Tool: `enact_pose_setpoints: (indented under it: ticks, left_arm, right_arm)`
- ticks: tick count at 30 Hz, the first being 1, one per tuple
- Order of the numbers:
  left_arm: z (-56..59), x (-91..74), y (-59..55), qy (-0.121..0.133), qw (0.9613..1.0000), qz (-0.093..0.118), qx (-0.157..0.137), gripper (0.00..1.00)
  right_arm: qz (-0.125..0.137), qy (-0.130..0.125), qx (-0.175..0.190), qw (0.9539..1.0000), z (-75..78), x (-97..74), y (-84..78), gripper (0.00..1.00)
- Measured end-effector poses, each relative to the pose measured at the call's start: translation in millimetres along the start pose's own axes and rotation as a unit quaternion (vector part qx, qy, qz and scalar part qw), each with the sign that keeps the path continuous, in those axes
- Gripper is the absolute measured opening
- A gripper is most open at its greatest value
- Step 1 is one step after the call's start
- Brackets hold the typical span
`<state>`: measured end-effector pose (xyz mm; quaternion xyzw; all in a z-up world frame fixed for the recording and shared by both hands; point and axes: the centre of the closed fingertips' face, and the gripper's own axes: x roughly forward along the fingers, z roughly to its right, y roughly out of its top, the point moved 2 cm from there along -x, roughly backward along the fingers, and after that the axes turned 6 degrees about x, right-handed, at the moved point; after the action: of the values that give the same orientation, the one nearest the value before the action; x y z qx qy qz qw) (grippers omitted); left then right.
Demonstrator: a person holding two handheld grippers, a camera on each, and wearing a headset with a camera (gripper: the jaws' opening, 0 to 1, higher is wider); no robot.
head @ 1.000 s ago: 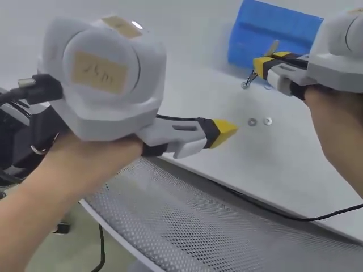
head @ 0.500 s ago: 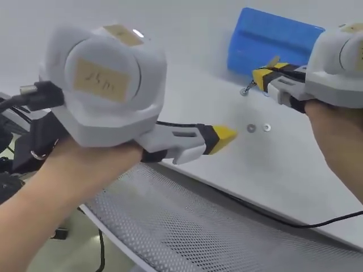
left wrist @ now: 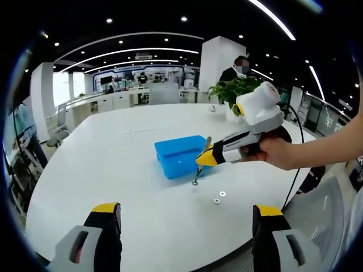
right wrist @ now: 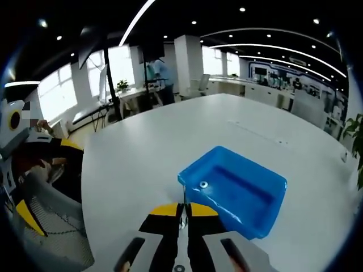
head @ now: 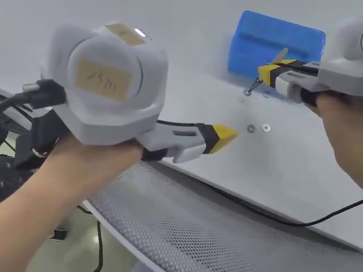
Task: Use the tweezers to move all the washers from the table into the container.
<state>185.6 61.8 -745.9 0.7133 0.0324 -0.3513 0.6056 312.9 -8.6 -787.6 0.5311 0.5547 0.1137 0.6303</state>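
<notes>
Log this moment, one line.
left gripper: open, empty | right gripper: shut on tweezers, beside container | washers: two on table, one in container

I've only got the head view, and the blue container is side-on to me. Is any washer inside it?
Observer: Yes. The right gripper view looks down into the blue container, and one washer lies on its floor near a corner.
Operator: And the left gripper, open or shut? I can't tell from the side.
Observer: Open. In the left gripper view, the left gripper has its fingers wide apart and holds nothing.
</notes>
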Motion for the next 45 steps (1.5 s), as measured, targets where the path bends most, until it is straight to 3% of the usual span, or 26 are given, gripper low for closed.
enact_pose_setpoints:
  ticks: [7,15,24,32,45]
  left_arm:
    - [-0.1,-1.7,-0.8,0.003,1.0000,-0.001,-0.003,0.99]
    - [1.4,-1.6,-1.2,0.005,1.0000,-0.003,-0.004,0.99]
    - [2.1,1.7,-1.7,0.008,0.9999,-0.007,-0.007,0.99]
    - [2.7,7.2,0.6,0.007,0.9999,-0.008,-0.006,0.99]
    - [3.2,15.3,1.7,-0.001,0.9999,-0.014,-0.003,0.99]
  right_arm:
    - [0.006,0.005,-0.019,0.9998,-1.7,-12.5,10.6,0.00]
    - [0.043,-0.005,-0.035,0.9984,2.1,-20.9,40.0,0.00]
    - [0.075,-0.015,-0.012,0.9970,15.5,-15.8,62.8,0.01]
    - [0.067,-0.036,-0.046,0.9960,25.7,-0.6,61.7,0.01]
    - [0.055,-0.037,-0.041,0.9970,39.7,22.6,56.9,0.01]
